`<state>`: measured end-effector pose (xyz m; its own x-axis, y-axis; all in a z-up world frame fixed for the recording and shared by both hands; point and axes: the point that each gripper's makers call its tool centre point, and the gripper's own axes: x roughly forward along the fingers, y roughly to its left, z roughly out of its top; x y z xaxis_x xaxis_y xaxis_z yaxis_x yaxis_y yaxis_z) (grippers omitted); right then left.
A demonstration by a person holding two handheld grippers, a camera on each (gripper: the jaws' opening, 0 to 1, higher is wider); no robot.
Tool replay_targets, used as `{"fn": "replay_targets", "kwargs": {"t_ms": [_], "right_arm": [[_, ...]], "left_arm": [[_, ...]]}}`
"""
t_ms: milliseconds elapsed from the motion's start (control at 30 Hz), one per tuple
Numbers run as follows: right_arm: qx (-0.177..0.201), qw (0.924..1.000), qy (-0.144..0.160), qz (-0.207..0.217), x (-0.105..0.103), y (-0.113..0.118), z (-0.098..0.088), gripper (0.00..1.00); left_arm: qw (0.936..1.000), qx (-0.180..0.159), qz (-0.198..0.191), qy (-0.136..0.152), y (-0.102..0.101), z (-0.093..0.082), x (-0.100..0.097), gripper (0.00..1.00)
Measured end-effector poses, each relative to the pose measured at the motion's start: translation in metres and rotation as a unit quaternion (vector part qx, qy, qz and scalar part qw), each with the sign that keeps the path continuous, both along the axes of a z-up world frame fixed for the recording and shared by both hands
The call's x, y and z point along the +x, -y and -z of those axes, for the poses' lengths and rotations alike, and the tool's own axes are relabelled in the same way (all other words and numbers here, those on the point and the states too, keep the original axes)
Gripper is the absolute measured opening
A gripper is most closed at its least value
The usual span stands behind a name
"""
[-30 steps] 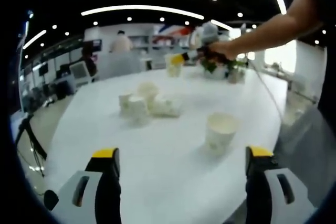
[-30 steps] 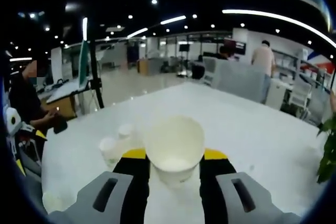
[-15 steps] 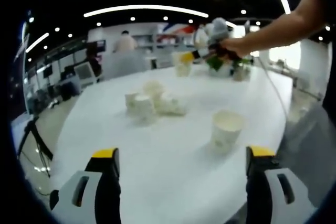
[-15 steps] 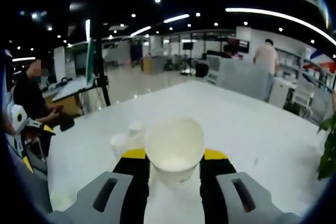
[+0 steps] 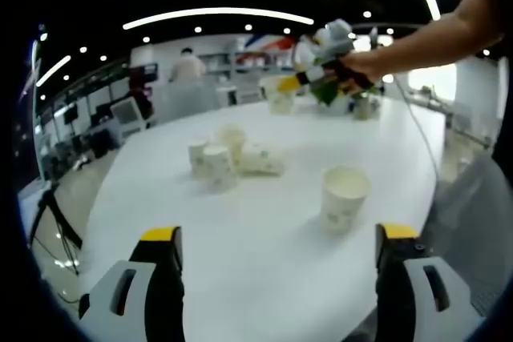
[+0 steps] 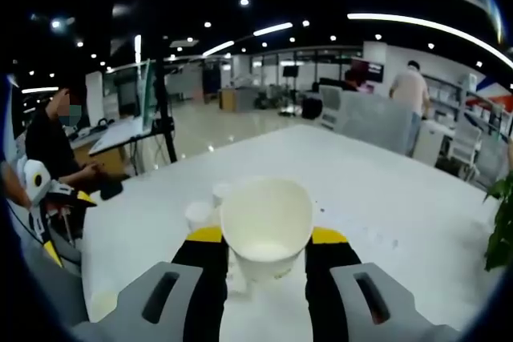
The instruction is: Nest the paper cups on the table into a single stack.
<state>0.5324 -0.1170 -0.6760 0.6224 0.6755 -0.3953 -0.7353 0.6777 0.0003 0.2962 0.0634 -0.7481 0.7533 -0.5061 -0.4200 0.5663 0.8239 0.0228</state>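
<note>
Paper cup [image 6: 266, 226] sits upright, clamped between the right gripper [image 6: 266, 239] jaws, held above the white desk [image 6: 385, 198]. The left gripper [image 5: 276, 246] gapes wide and holds nothing, facing a lone cup [image 5: 344, 196] and, farther off, a cup cluster [image 5: 224, 156] on the desk.

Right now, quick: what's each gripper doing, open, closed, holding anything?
Left gripper: open, jaws wide apart, holding nothing, above the white table.
Right gripper: shut on a paper cup, held upright between its jaws.
</note>
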Motion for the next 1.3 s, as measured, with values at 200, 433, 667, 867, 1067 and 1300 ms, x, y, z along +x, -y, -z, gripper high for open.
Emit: {"fn": "replay_targets", "kwargs": {"t_ms": [200,433,667,867,1067,1300], "right_arm": [[0.006,1.0000,0.001,-0.003,-0.007,-0.003,-0.005,0.34],[0.011,0.9999,-0.004,-0.009,-0.023,-0.007,-0.008,0.34],[0.011,0.9998,-0.008,-0.014,-0.035,-0.008,-0.010,0.34],[0.006,0.9996,-0.006,-0.028,-0.050,-0.017,-0.013,0.34],[0.005,0.9993,-0.006,-0.037,-0.058,-0.022,-0.017,0.34],[-0.002,0.9989,-0.013,-0.046,-0.069,-0.027,-0.019,0.34]], "left_arm": [[1.0000,0.000,0.002,0.003,0.000,-0.001,0.000,0.99],[0.9999,-0.008,0.007,0.004,0.003,-0.004,-0.002,0.99],[0.9993,-0.034,0.018,0.004,0.009,-0.012,-0.005,0.99],[0.9998,-0.012,0.014,-0.003,0.006,-0.007,-0.005,0.99],[0.9999,-0.013,0.011,-0.002,0.005,-0.007,-0.003,0.99],[0.9994,-0.034,0.005,-0.009,0.005,-0.008,-0.001,0.99]]}}
